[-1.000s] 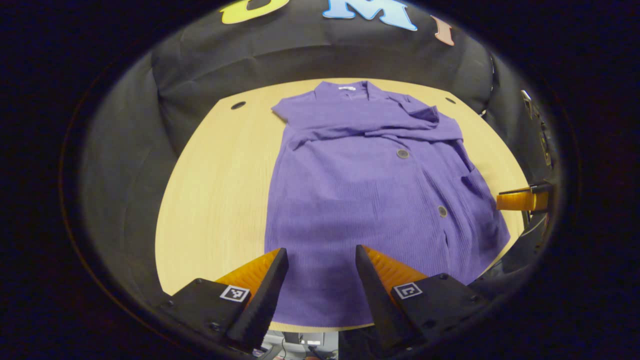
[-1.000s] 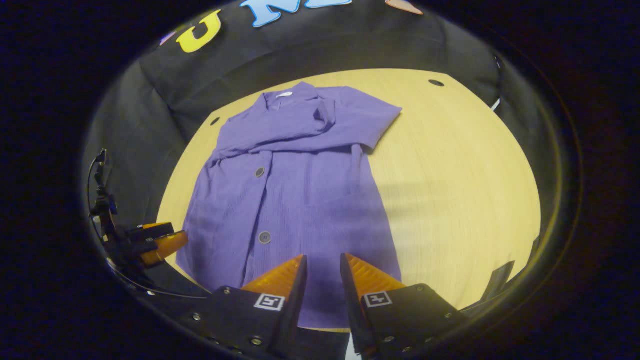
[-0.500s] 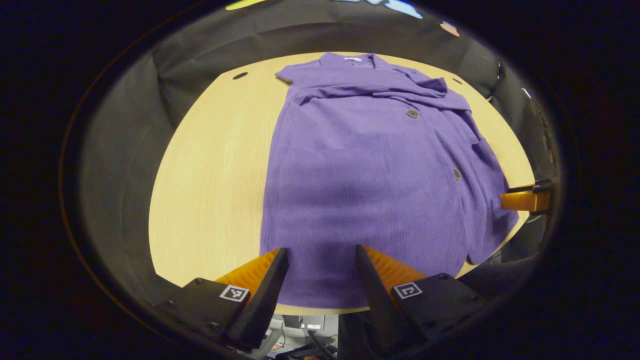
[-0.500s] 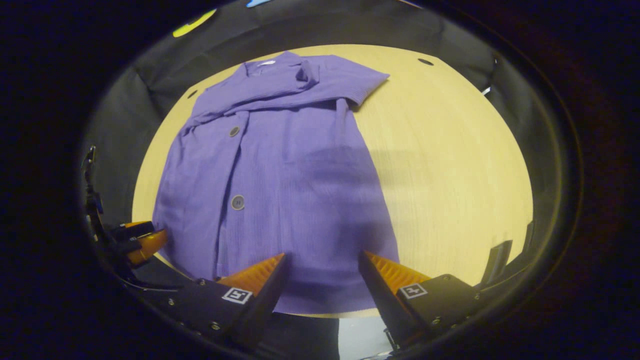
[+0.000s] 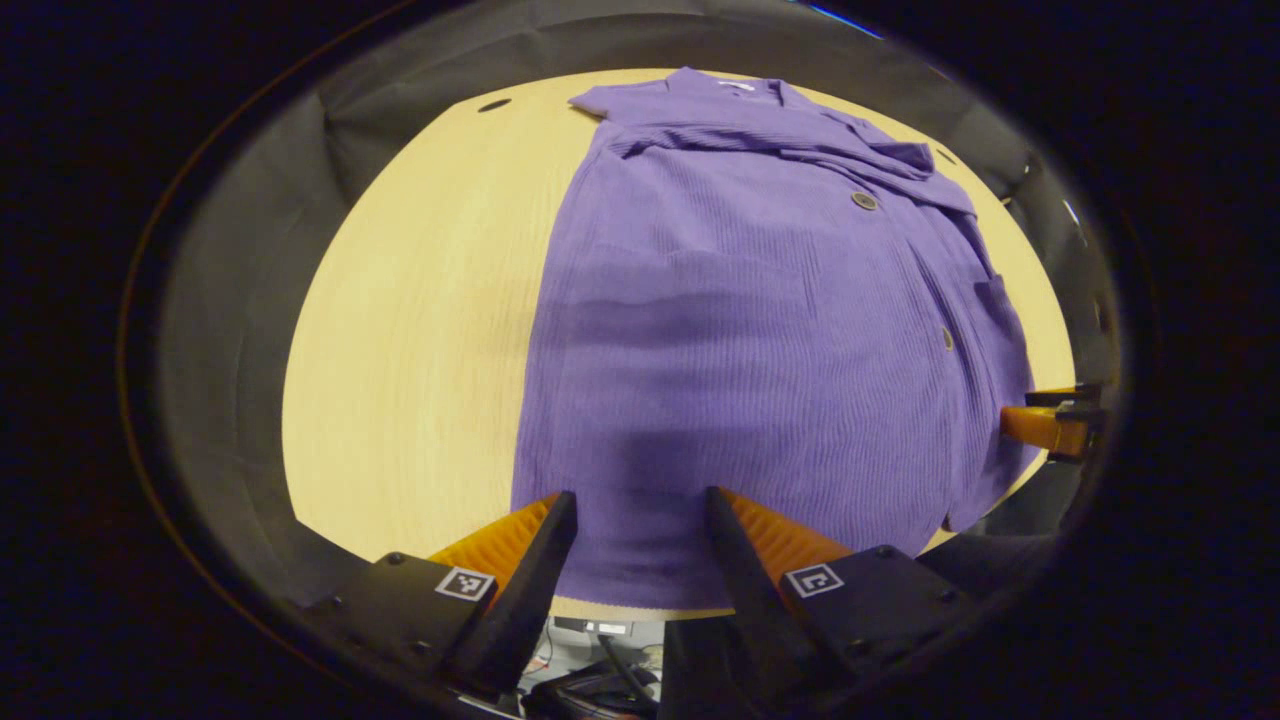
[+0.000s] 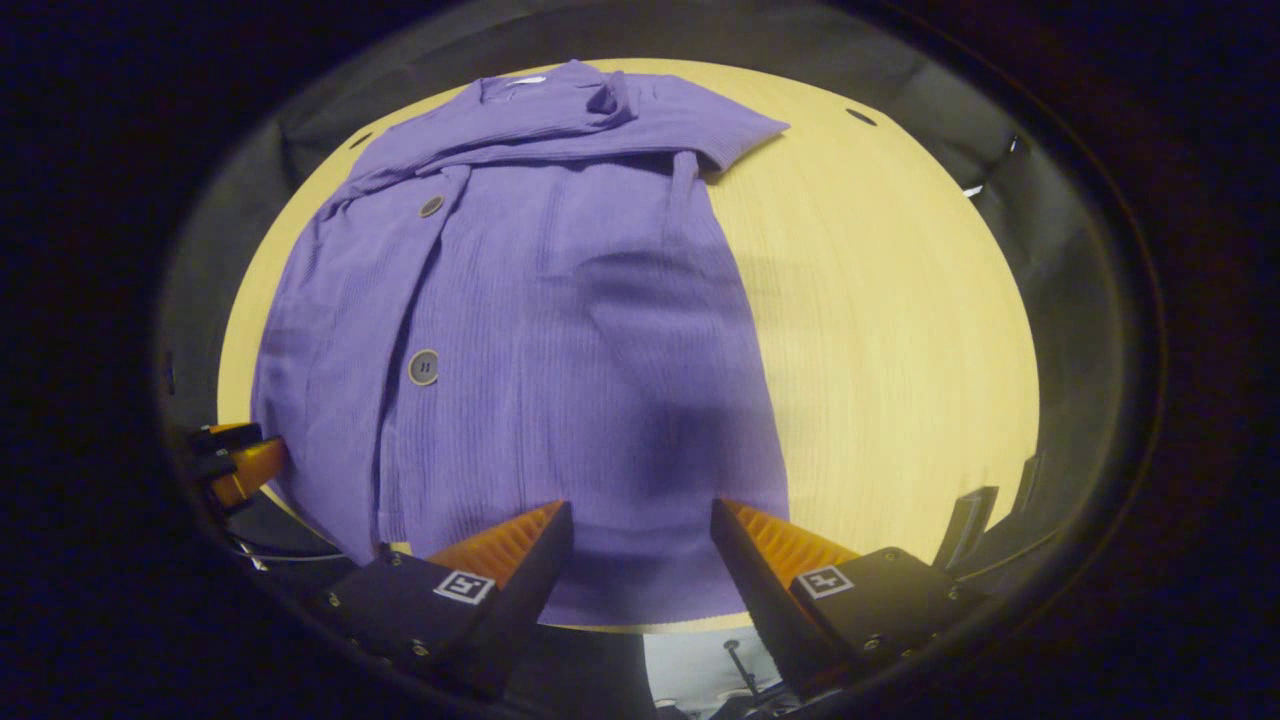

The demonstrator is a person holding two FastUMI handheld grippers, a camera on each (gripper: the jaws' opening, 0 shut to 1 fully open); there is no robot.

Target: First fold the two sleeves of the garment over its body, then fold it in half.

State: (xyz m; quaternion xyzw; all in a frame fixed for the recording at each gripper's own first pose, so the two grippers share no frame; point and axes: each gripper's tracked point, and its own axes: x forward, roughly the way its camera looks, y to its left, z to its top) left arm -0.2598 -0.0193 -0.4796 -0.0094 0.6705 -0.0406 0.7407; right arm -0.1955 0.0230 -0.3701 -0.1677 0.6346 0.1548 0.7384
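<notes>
A purple ribbed cardigan (image 5: pixel 760 330) with dark buttons lies flat on the round wooden table (image 5: pixel 420 330), collar at the far side, both sleeves folded across its chest. My left gripper (image 5: pixel 638 520) hangs open just above the hem at the near edge. In the right gripper view the cardigan (image 6: pixel 540 330) spreads over the table (image 6: pixel 880 330), and my right gripper (image 6: pixel 640 525) stands open over the hem's other part. Nothing is between either pair of fingers. The right gripper (image 5: pixel 1045 425) peeks in at the left gripper view's right edge, and the left gripper (image 6: pixel 235 465) at the right gripper view's left edge.
Black cloth walls (image 5: pixel 240 260) ring the table closely. Small dark holes (image 5: pixel 493 104) sit in the tabletop near the far edge. Bare wood lies beside the cardigan on each side. Below the near table edge I see cables and floor clutter (image 5: pixel 600 680).
Both grippers have moved down and toward the cardigan's hem at the near table edge. The right gripper has opened wider than a second ago. The cardigan has not moved.
</notes>
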